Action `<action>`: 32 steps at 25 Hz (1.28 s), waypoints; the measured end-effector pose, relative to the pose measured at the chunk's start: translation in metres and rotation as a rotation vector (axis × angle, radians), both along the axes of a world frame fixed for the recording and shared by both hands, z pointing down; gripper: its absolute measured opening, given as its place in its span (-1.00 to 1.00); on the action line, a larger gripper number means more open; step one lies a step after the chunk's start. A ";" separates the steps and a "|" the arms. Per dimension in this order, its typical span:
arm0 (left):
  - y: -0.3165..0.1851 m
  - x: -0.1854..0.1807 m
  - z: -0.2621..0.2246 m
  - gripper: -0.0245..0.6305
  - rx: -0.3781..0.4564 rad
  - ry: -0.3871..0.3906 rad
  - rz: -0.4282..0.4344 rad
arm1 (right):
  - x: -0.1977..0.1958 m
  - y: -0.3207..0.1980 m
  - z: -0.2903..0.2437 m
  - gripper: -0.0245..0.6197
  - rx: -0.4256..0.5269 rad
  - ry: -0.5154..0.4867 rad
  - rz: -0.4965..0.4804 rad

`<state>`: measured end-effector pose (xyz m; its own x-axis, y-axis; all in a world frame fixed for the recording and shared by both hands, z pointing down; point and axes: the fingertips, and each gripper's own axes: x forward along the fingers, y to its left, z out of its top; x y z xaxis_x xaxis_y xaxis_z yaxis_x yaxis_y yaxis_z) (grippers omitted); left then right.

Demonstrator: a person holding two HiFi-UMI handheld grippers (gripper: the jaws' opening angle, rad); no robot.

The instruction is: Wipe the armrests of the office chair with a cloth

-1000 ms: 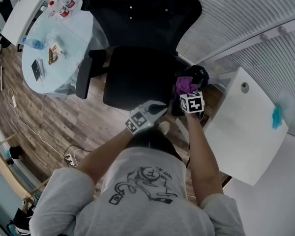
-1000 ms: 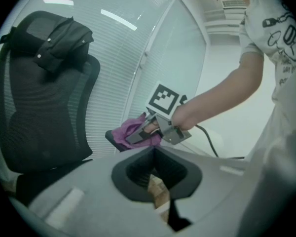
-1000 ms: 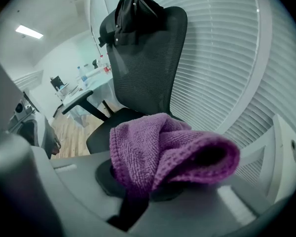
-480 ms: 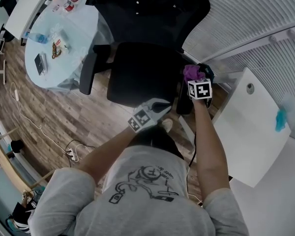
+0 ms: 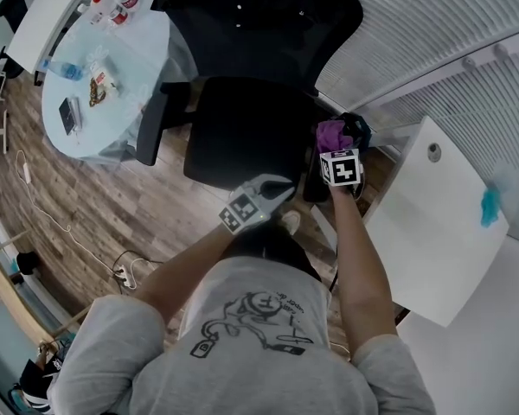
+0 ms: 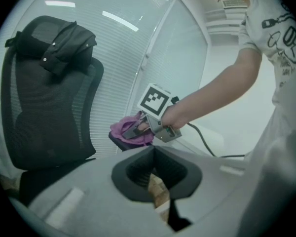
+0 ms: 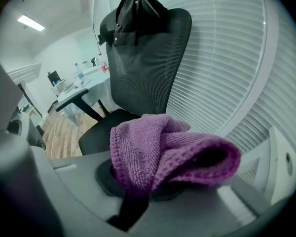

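The black office chair [image 5: 242,132] stands in front of me, with a dark garment [image 7: 138,9] draped over its headrest. My right gripper [image 5: 333,143] is shut on the purple cloth [image 5: 330,133] and holds it down on the chair's right armrest [image 5: 315,180]. In the right gripper view the cloth [image 7: 163,152] bulges out of the right gripper [image 7: 138,194]. From the left gripper view, the cloth [image 6: 124,129] lies on the armrest pad [image 6: 119,143]. My left gripper [image 5: 283,188] hangs shut and empty by the seat's front right corner. The other armrest [image 5: 149,128] is bare.
A round glass table [image 5: 130,54] with bottles, a phone and a packet stands left of the chair. A white desk [image 5: 432,223] sits close on the right, with a blue object [image 5: 489,206] beyond its far edge. Cables [image 5: 121,275] trail on the wood floor. Window blinds run behind the chair.
The right gripper pushed the cloth along the right armrest away from me, then drew it slightly back. The left gripper has stayed near the seat's front edge.
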<state>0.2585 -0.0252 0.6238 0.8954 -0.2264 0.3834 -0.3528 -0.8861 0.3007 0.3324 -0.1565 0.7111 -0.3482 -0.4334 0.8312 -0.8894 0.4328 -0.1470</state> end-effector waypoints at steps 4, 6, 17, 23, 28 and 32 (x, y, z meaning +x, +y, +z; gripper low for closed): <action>-0.001 0.001 0.000 -0.92 -0.001 -0.002 -0.003 | 0.000 0.021 -0.002 -0.82 0.004 0.009 -0.016; -0.001 0.003 -0.001 -0.92 0.000 0.002 -0.001 | 0.001 0.035 -0.003 -0.82 -0.001 0.011 -0.029; -0.001 0.017 -0.003 -0.92 0.005 0.008 0.020 | -0.005 0.094 -0.007 -0.82 -0.015 0.017 -0.079; -0.001 0.024 -0.003 -0.92 0.004 0.010 0.032 | -0.008 0.130 -0.009 -0.82 -0.026 0.015 -0.090; 0.001 0.027 -0.004 -0.92 0.004 0.008 0.038 | -0.011 0.156 -0.013 -0.82 -0.031 0.000 -0.092; 0.002 0.027 -0.004 -0.92 0.004 0.006 0.038 | -0.012 0.167 -0.013 -0.82 -0.032 -0.014 -0.086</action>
